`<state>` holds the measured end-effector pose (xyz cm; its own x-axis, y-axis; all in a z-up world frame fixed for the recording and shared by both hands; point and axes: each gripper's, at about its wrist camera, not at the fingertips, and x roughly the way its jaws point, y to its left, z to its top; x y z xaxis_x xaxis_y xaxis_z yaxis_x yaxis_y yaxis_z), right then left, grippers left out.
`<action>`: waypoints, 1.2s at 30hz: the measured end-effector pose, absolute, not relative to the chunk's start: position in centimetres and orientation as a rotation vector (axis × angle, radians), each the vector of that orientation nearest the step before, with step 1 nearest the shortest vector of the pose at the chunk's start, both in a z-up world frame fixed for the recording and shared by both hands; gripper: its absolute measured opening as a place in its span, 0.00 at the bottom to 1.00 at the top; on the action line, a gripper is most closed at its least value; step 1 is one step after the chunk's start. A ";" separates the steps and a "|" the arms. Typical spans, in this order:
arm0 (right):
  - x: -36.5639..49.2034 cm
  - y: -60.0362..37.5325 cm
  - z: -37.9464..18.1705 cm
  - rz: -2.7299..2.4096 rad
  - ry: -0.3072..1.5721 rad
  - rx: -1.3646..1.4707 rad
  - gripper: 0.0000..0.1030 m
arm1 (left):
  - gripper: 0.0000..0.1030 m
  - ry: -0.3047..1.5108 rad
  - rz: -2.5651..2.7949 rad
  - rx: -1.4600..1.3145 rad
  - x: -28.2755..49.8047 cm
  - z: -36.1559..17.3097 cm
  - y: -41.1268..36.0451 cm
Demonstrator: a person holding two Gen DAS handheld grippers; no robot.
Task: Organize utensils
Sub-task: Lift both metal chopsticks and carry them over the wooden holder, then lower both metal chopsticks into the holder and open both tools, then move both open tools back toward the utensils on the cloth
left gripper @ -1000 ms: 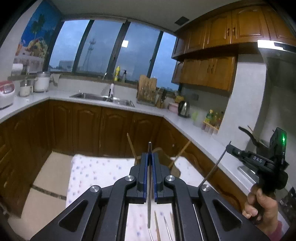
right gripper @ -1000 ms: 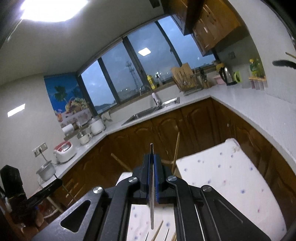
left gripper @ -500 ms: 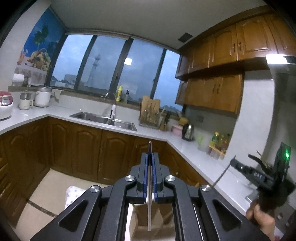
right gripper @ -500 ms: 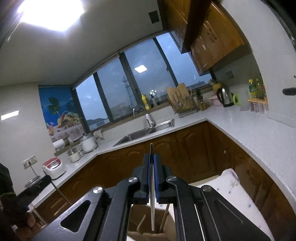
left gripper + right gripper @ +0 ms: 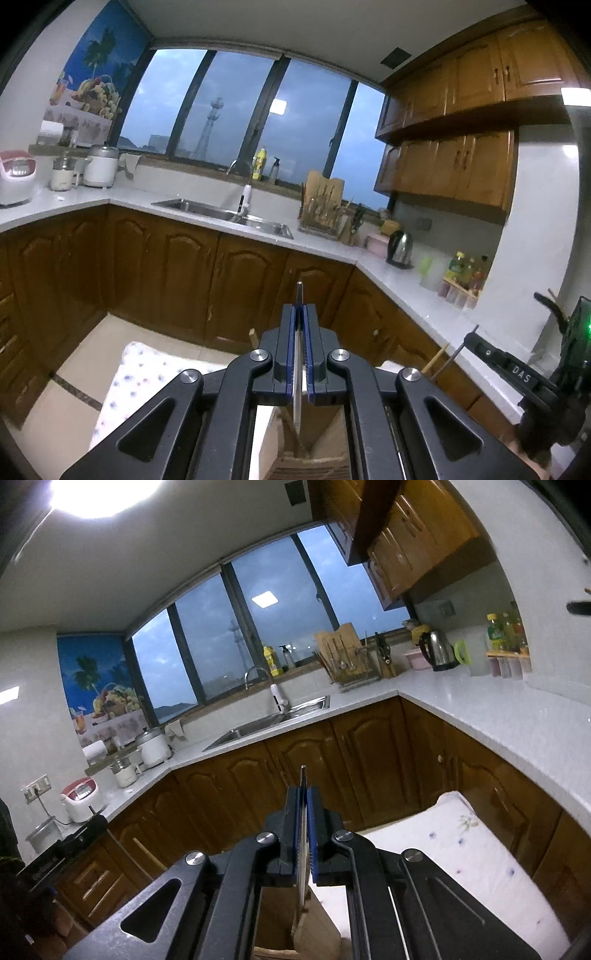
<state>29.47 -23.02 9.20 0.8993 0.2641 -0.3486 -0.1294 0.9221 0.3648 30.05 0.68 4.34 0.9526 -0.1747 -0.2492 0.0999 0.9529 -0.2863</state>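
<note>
Nearest the lenses: left gripper [image 5: 300, 345], jaws narrow and clamped on a thin metal utensil [image 5: 298, 373] whose tip stands out past the blue pads; right gripper [image 5: 304, 829], jaws likewise narrow, pinching a second thin utensil [image 5: 303, 834]. Just below both, at the near edge: an open cardboard box [image 5: 314, 439], with the lower end of each held utensil hanging over its mouth; wooden chopstick ends [image 5: 436, 360] show beside it to the right. Under the box: a white dotted cloth [image 5: 136, 376] over the work surface. Middle distance: brown base cabinets [image 5: 192, 269] and a white counter [image 5: 399, 291]. Far: sink [image 5: 225, 214], knife block and rack [image 5: 325, 206], kettle [image 5: 400, 247], window. Risk, as judged: each item is held edge-on by a thin shank, so a tilt on release could swing it against the box wall and drop it on the cloth; with both tools over one box, the two could also knock together. Change from half a second ago: both views have dipped slightly, with more of the cloth and box in sight, which suggests the grippers are lowering toward the box; a second ago loose chopsticks were in view on the cloth below, and now the box fills that space.
</note>
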 end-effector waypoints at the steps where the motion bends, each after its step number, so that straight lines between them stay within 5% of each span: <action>1: 29.6 -22.9 8.6 0.209 0.417 0.345 0.04 | 0.02 0.284 -0.139 -0.275 30.3 4.2 0.4; 27: 30.9 -22.5 5.9 0.219 0.533 0.352 0.09 | 0.04 0.418 -0.148 -0.254 33.2 4.7 1.4; 30: 30.7 -22.9 5.8 0.227 0.541 0.392 0.18 | 0.24 0.423 -0.141 -0.260 32.9 5.0 1.9; 32: 30.4 -23.6 5.8 0.230 0.538 0.429 0.45 | 0.47 0.411 -0.136 -0.270 32.5 5.2 2.3; 36: 29.3 -24.8 6.0 0.234 0.522 0.480 0.54 | 0.55 0.401 -0.140 -0.268 30.9 5.7 2.7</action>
<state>29.30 -24.83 5.99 0.8442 0.3321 -0.4209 -0.0931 0.8640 0.4949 30.88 2.71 5.66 0.9118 -0.1870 -0.3656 0.0817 0.9551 -0.2847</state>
